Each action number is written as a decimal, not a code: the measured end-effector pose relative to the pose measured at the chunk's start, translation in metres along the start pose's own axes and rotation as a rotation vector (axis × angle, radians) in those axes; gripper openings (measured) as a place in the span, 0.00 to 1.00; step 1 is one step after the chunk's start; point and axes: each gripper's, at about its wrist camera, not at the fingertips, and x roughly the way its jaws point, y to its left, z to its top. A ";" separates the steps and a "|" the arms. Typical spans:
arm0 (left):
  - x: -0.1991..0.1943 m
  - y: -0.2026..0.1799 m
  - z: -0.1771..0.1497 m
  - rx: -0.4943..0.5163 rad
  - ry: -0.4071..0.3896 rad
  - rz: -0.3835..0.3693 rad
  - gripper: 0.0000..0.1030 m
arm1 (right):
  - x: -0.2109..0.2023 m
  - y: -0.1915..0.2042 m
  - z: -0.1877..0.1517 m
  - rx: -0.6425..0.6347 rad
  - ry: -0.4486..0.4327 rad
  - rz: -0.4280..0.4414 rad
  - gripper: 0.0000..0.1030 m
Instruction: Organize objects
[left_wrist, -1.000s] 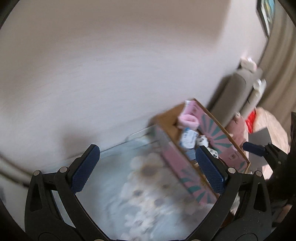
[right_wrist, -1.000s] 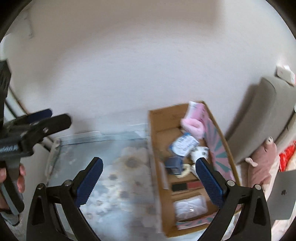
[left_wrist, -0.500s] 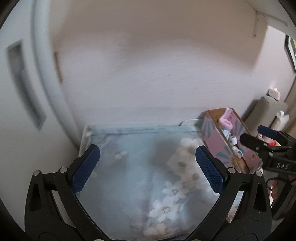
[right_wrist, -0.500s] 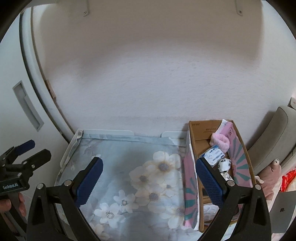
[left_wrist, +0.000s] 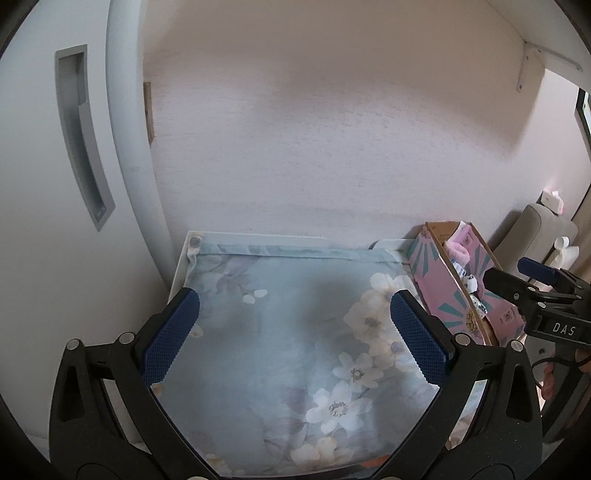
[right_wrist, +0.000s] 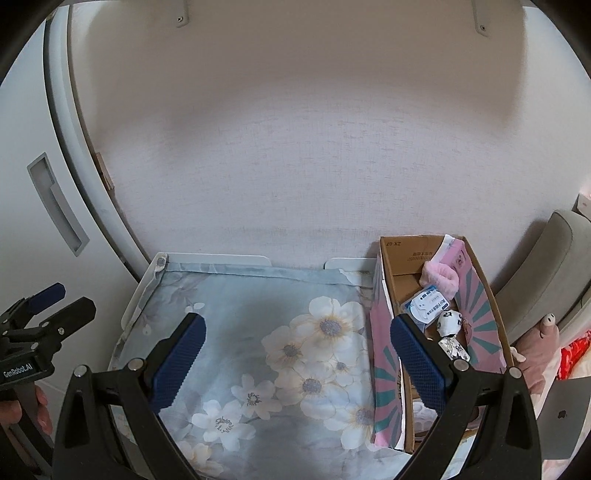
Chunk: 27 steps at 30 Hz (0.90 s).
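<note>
A pink and teal cardboard box (right_wrist: 384, 350) (left_wrist: 436, 280) stands on the right side of a table under a pale blue flowered cloth (right_wrist: 266, 332) (left_wrist: 288, 317). In the box lie a fluffy pink band (right_wrist: 441, 275), a blue and white packet (right_wrist: 426, 306) and small black-and-white wrapped items (right_wrist: 448, 321). My right gripper (right_wrist: 295, 365) is open above the cloth, its right finger over the box's near wall. Further left, my left gripper (left_wrist: 295, 339) is open over the cloth, nothing between its fingers. Each gripper shows at the edge of the other's view.
A textured white wall (right_wrist: 295, 166) rises behind the table. A white cabinet door with a recessed handle (left_wrist: 81, 140) stands at the left. A grey cushion (right_wrist: 546, 266), a pink plush toy (right_wrist: 543, 343) and a grey laptop (right_wrist: 561, 417) lie right of the box.
Both views have swung left and pulled back from the box; the blur has cleared. The whole cloth-covered table and the cabinet door now show. Both grippers stay open.
</note>
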 end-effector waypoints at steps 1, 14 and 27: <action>0.000 0.000 0.000 0.001 0.001 -0.004 1.00 | 0.000 -0.001 0.000 0.003 0.000 -0.001 0.97; 0.003 -0.009 0.000 0.025 0.010 -0.011 1.00 | 0.000 -0.006 -0.001 0.025 0.003 -0.015 0.97; 0.005 -0.014 0.001 0.030 0.019 -0.003 1.00 | 0.001 -0.007 0.000 0.021 -0.001 -0.012 0.97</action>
